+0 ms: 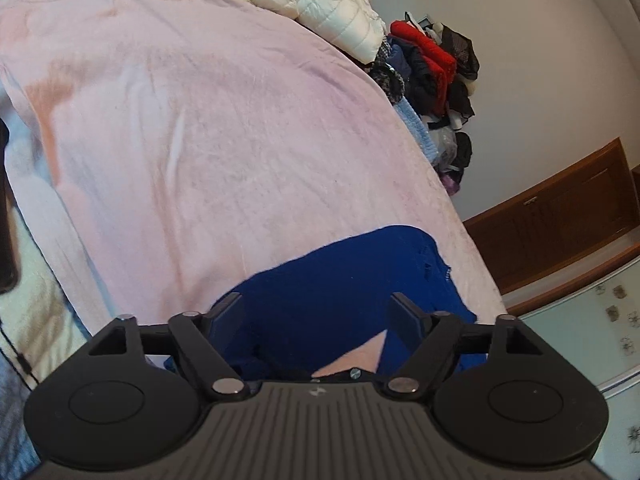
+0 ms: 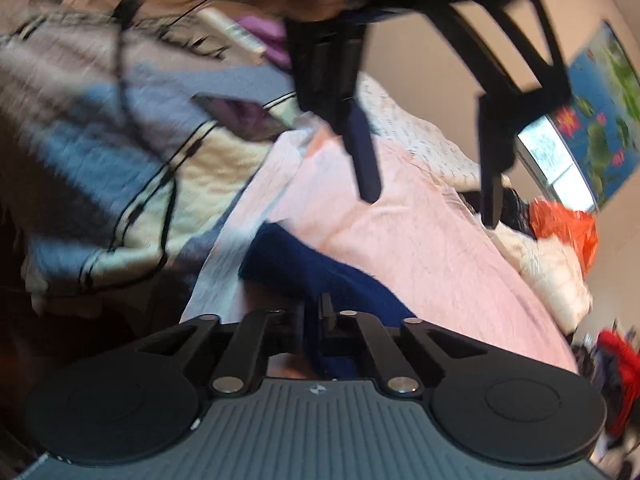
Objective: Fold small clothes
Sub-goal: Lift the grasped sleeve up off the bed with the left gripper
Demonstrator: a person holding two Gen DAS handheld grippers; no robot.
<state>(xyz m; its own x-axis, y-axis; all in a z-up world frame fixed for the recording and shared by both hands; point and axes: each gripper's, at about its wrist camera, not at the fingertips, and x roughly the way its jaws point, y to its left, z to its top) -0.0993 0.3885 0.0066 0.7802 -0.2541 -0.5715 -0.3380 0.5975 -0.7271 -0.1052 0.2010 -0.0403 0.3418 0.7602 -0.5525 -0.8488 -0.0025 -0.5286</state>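
A dark blue knitted garment (image 1: 340, 280) lies at the near edge of a pink blanket (image 1: 200, 120) on the bed. My left gripper (image 1: 316, 312) hovers above it with its jaws wide apart and nothing between them. My right gripper (image 2: 314, 312) is shut on a fold of the same blue garment (image 2: 304, 264) and holds it just above the pink blanket (image 2: 432, 240). In the right wrist view the left gripper (image 2: 430, 208) shows from outside, open, above the blanket.
A white puffer jacket (image 1: 332, 4) and a heap of dark and red clothes (image 1: 428, 64) lie at the bed's far edge. A brown wooden cabinet (image 1: 560, 216) stands to the right. A patterned quilt (image 2: 100, 140) lies left of the blanket.
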